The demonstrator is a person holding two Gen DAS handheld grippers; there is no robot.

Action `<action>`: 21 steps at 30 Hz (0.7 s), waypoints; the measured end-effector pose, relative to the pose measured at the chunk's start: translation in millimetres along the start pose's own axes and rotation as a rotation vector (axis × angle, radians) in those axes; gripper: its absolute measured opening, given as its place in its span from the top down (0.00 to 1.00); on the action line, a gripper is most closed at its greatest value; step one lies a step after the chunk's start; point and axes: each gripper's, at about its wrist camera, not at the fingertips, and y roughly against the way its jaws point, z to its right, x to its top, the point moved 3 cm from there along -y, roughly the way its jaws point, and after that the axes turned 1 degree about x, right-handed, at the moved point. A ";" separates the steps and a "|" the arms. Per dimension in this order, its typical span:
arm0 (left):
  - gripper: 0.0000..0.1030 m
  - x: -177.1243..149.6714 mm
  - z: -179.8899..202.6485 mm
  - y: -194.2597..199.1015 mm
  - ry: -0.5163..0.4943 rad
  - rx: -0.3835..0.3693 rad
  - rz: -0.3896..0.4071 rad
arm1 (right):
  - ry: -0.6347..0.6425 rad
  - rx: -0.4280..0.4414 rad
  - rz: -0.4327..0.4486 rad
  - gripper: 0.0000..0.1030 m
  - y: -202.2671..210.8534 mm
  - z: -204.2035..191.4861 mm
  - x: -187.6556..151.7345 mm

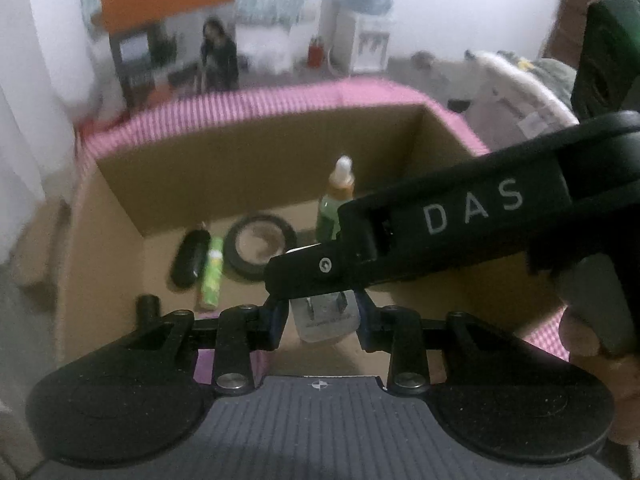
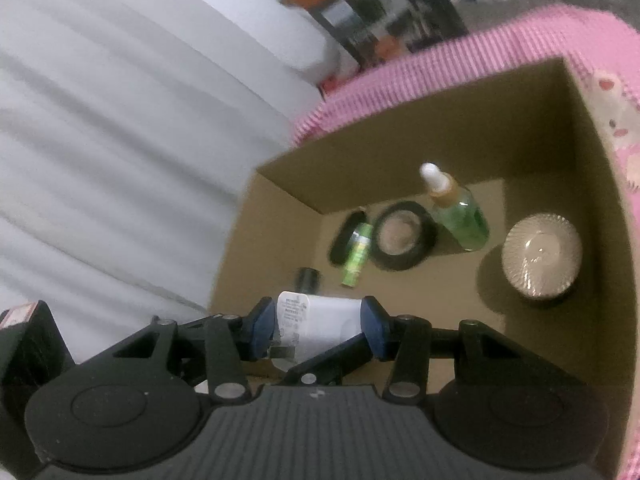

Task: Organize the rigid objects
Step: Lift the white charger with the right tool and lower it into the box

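Note:
A white plug adapter [image 1: 326, 316] [image 2: 316, 326] hangs over the near part of an open cardboard box [image 1: 256, 168] [image 2: 568, 152]. My right gripper [image 2: 318, 330] is shut on its sides; in the left wrist view the right gripper [image 1: 304, 272] reaches in from the right. My left gripper [image 1: 322, 320] has its fingers on both sides of the adapter, and I cannot tell whether they touch it. In the box lie a black tape ring [image 1: 260, 246] [image 2: 404, 236], a green dropper bottle [image 1: 334, 204] [image 2: 460, 216], a green tube [image 1: 212, 276] [image 2: 356, 258] and a black case [image 1: 192, 258].
A ribbed round white lid [image 2: 542, 256] lies at the box's right side, and a small black cylinder [image 2: 308, 278] near the front. The box has a pink striped rim [image 1: 280, 96]. White fabric [image 2: 120, 140] lies left of the box. Soft toys [image 1: 520, 92] sit behind it on the right.

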 end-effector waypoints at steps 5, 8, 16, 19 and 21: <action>0.67 -1.2 -12.2 -26.4 0.062 -0.025 -0.108 | -0.063 -0.027 -0.107 0.50 -29.8 25.7 12.3; 0.67 -3.8 -18.1 -34.2 0.096 -0.037 -0.154 | -0.091 -0.028 -0.158 0.50 -40.2 35.4 12.9; 0.64 -2.0 -20.3 -39.2 0.098 -0.033 -0.162 | -0.105 -0.046 -0.196 0.50 -56.8 43.7 15.0; 0.59 -0.7 -17.8 -39.0 0.098 -0.039 -0.152 | -0.096 -0.051 -0.187 0.50 -54.2 40.8 15.3; 0.49 -1.3 -16.8 -33.7 0.098 -0.037 -0.132 | -0.083 -0.058 -0.173 0.50 -51.0 38.0 14.1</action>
